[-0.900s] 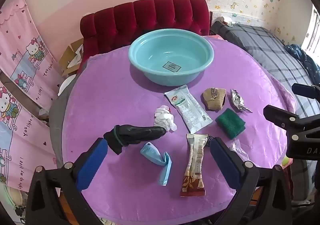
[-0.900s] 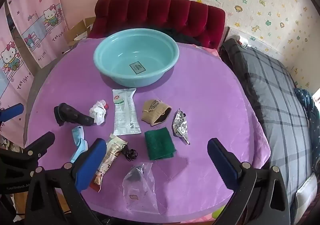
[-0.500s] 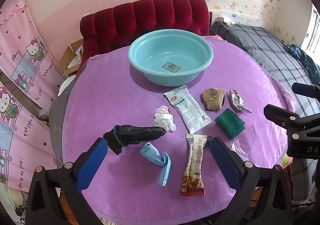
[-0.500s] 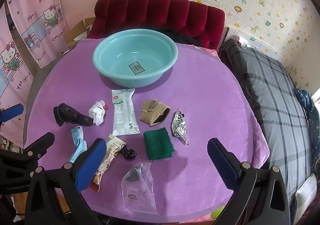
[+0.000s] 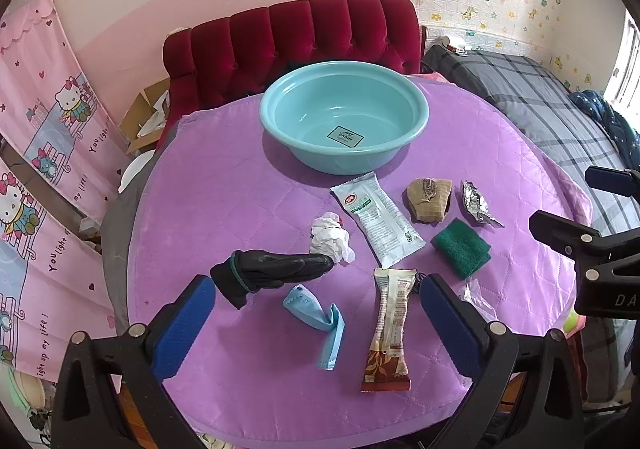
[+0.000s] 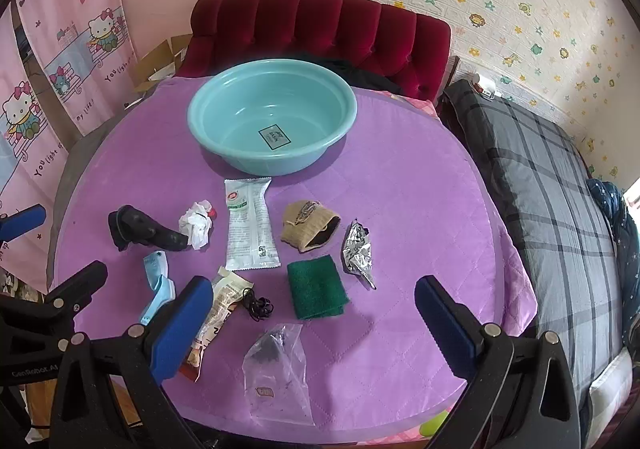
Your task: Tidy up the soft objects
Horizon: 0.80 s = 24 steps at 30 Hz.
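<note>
Black glove (image 5: 272, 273) lies crosswise just ahead of my left gripper (image 5: 316, 323), nearer it than my right gripper (image 6: 312, 319); both jaws wide, empty.

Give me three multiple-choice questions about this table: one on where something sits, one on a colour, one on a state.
1. Where does the square green scouring pad lie?
A. inside the basin
B. on the purple quilted tablecloth, beside the crumpled foil wrapper
C. on the bed

2. What colour is the round plastic basin?
A. red
B. white
C. light teal

3. What state are the right tongs in?
A. open, holding nothing
B. shut on the black glove
C. shut on the foil wrapper

Answers: 1 B, the pad rests flat on the cloth, left of the foil. 2 C, its wall and rim are teal. 3 A, both blue pads stand wide apart above the table.
</note>
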Each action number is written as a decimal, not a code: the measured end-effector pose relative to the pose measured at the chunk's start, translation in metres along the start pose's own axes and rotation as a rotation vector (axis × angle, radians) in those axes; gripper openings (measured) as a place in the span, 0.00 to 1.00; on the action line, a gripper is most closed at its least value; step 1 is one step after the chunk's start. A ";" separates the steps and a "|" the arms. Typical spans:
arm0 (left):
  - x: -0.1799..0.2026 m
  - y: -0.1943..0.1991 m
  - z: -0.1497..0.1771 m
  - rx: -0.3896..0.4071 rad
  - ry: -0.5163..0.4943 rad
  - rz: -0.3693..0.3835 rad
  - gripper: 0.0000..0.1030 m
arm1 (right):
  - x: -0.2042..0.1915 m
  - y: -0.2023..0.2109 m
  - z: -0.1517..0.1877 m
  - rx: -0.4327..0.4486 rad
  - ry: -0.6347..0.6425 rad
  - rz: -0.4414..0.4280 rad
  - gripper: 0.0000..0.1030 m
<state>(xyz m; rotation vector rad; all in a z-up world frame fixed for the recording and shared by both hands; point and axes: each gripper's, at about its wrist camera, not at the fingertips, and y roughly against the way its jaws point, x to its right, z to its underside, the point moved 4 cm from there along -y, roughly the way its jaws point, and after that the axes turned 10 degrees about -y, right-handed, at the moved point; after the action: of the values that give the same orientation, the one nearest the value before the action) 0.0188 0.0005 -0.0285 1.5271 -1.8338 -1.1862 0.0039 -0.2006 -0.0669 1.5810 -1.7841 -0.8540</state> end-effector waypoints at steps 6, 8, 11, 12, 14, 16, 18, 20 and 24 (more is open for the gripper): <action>0.001 0.001 -0.001 0.005 -0.007 -0.004 1.00 | -0.001 0.002 0.000 0.003 0.001 0.008 1.00; 0.001 0.001 -0.001 0.007 -0.008 -0.007 1.00 | -0.001 0.002 0.001 0.004 0.001 0.008 1.00; 0.001 0.001 -0.001 0.007 -0.009 -0.005 1.00 | -0.001 0.002 0.001 0.004 0.001 0.009 1.00; 0.001 0.001 -0.001 0.007 -0.009 -0.005 1.00 | -0.001 0.002 0.001 0.005 0.000 0.008 1.00; 0.001 0.000 0.000 0.007 -0.011 -0.006 1.00 | -0.001 0.002 0.000 0.002 -0.001 0.007 1.00; 0.001 0.000 0.000 0.008 -0.012 -0.006 1.00 | -0.001 0.002 0.000 0.000 -0.001 0.006 1.00; 0.001 0.000 0.000 0.010 -0.014 -0.006 1.00 | -0.001 0.002 0.000 -0.001 -0.003 0.005 1.00; 0.001 0.000 0.001 0.010 -0.017 -0.007 1.00 | -0.001 0.002 0.000 0.000 -0.005 0.005 1.00; 0.000 0.000 0.002 0.011 -0.019 -0.006 1.00 | -0.003 0.003 0.000 0.004 -0.008 0.006 1.00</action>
<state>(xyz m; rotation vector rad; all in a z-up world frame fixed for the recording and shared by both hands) 0.0174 0.0007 -0.0299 1.5331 -1.8522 -1.1992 0.0020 -0.1971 -0.0648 1.5757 -1.7968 -0.8556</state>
